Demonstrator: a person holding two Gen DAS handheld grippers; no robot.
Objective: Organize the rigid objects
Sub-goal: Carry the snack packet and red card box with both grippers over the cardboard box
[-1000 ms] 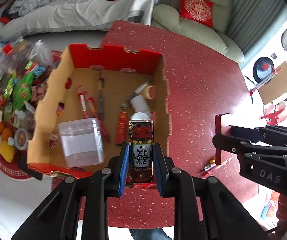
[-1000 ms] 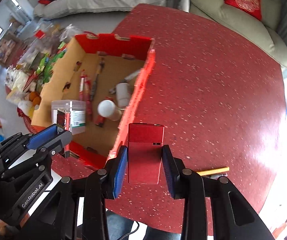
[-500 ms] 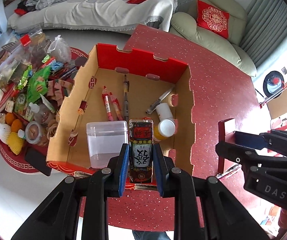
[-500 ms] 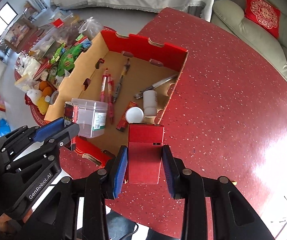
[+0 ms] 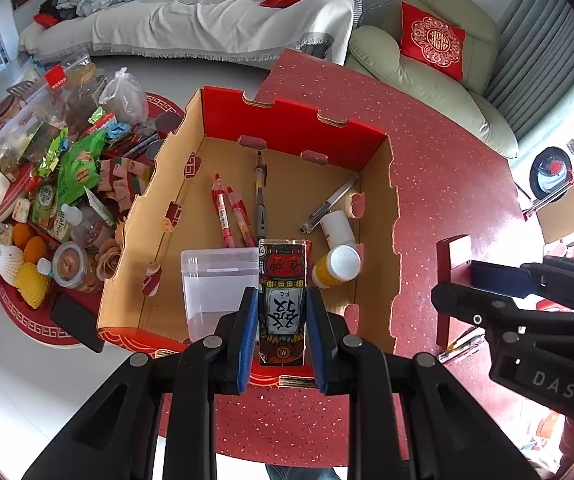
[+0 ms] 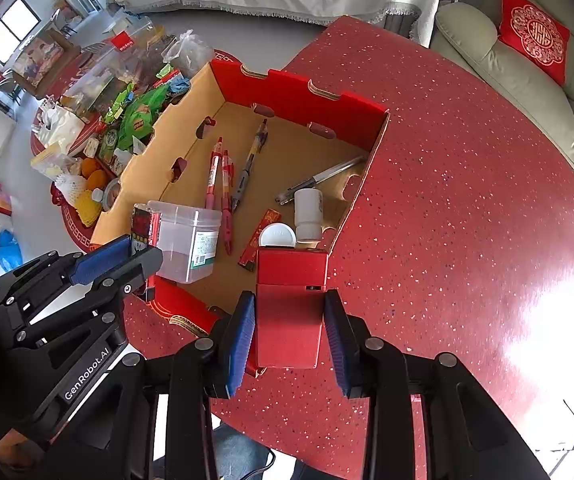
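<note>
Left wrist view: left tool [image 5: 281, 326] clamped on card pack [image 5: 283, 300], right tool [image 6: 289, 338] on red box [image 6: 289, 312]; both above carton [image 5: 375, 220], not yet in.

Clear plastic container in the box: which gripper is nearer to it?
Left. The left gripper hangs right beside the clear container; the right gripper is over the box's opposite corner.

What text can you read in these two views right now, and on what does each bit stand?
"DAS": on the right gripper body, left wrist view.
"GenRobot.AI": on the left gripper body, right wrist view.
"FA": on the patterned card box held by the left gripper; its large Chinese characters appear upside down, not read with confidence.
Clear container label: too small.
Red box in the right gripper: no text visible.
</note>
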